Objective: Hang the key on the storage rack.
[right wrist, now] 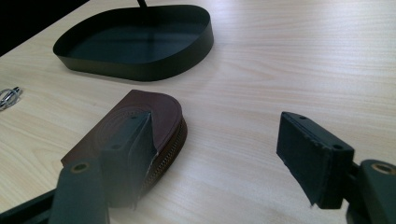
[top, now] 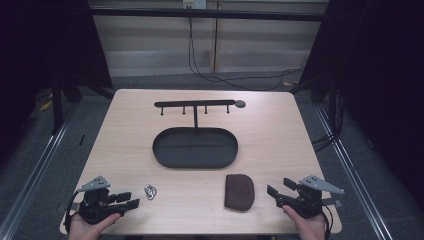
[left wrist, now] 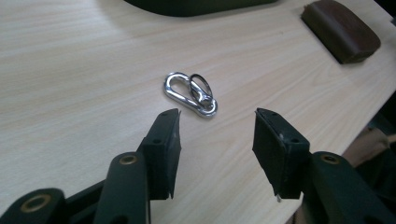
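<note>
**Both grippers wait at the near edge**

The left hand-held gripper point(top: 129, 199) and right hand-held gripper point(top: 274, 195) lie level at the surface's point(top: 280, 130) near corners, jaws apart, holding nothing. Between them lie the clip point(top: 150, 191) and pouch point(top: 239, 192). Beyond, mid-surface, stands the tray point(top: 195, 147).

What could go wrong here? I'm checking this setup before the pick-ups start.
The carabiner is small, shiny and lies flat on the table; the open left claw could skid it away instead of pinching it. The brown pouch sits close to the table's near edge, so a nudge from the open right claw might push it off. The hook rack stands on a thin post and may tip if bumped.
</note>
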